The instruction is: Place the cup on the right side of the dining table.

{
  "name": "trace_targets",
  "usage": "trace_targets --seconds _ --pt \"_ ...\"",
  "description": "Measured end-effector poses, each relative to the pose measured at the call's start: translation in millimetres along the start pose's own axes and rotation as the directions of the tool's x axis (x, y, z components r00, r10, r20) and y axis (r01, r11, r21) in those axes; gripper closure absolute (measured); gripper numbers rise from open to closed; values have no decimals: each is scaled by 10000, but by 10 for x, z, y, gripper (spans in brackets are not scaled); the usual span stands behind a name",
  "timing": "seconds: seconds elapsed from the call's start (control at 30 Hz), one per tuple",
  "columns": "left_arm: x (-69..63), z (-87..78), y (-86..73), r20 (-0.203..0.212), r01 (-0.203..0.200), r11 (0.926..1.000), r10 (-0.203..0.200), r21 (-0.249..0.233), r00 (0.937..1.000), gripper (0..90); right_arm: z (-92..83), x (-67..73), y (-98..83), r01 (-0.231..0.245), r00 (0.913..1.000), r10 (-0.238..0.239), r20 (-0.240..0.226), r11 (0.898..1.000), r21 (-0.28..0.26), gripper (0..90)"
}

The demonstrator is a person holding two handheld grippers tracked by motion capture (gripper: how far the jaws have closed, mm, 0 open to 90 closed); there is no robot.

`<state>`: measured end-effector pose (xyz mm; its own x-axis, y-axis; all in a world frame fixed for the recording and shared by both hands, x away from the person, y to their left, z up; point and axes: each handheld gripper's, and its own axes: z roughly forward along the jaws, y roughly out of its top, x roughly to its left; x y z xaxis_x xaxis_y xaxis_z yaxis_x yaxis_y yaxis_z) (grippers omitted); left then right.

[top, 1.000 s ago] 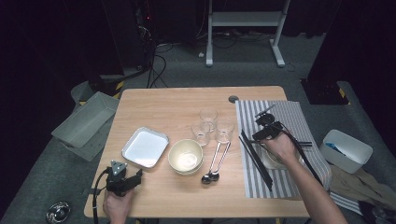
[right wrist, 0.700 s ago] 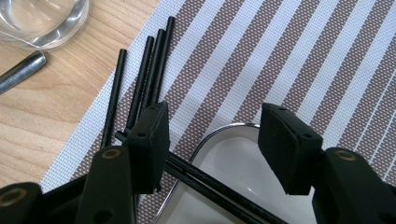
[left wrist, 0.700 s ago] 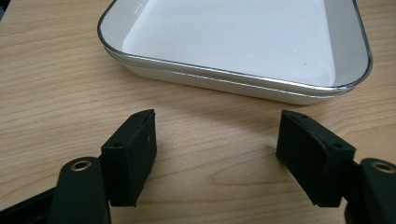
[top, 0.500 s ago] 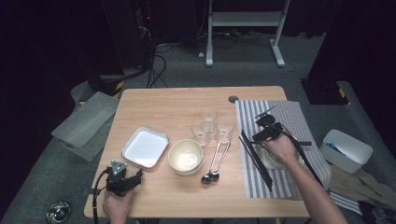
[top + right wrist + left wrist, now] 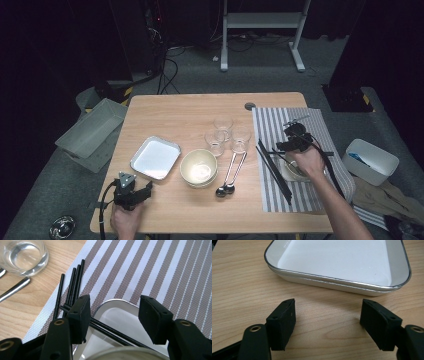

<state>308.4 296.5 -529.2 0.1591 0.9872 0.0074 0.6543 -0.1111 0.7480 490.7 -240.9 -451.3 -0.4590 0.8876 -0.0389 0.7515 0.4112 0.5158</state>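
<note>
My right gripper (image 5: pixel 289 145) hovers open over a small silver tray (image 5: pixel 110 312) on the striped placemat (image 5: pixel 280 125). Two black chopsticks (image 5: pixel 110 331) lie across that tray and pass under the left jaw; nothing sits between the pads. More chopsticks (image 5: pixel 272 170) lie along the mat's left edge. My left gripper (image 5: pixel 141 189) rests open near the table's front left, its jaws (image 5: pixel 328 312) facing a white tray (image 5: pixel 342 262) just ahead and touching nothing. A cream bowl (image 5: pixel 199 167), three glasses (image 5: pixel 223 123) and two spoons (image 5: pixel 227 175) stand mid-table.
A grey bin (image 5: pixel 90 132) lies on the floor at the left and a white box (image 5: pixel 372 160) at the right. A round cable hole (image 5: pixel 250 106) marks the table's far edge. A glass (image 5: pixel 23 256) stands close to the mat's left edge.
My right gripper has drifted slightly to the right and up over the placemat, jaws unchanged. The left gripper has not moved.
</note>
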Motion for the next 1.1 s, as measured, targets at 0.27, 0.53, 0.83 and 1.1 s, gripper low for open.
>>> trace_targets --seconds 0.27,0.53,0.83,1.1 --pt "-1 1 0 18 11 10000 -11 -12 10000 290 -138 -57 -81 -292 9995 298 95 9978 -588 435" --pt "-1 0 0 38 -6 10000 6 -6 10000 290 -338 -119 -220 -541 9982 570 187 9904 -1274 439" --pt "0 1 0 41 -14 10000 14 -11 10000 290 -492 -169 -379 -785 9963 837 212 9801 -1823 440" --pt "-1 1 0 42 -14 10000 14 -10 10000 290 -598 -152 -521 -883 9952 958 212 9689 -2313 440"
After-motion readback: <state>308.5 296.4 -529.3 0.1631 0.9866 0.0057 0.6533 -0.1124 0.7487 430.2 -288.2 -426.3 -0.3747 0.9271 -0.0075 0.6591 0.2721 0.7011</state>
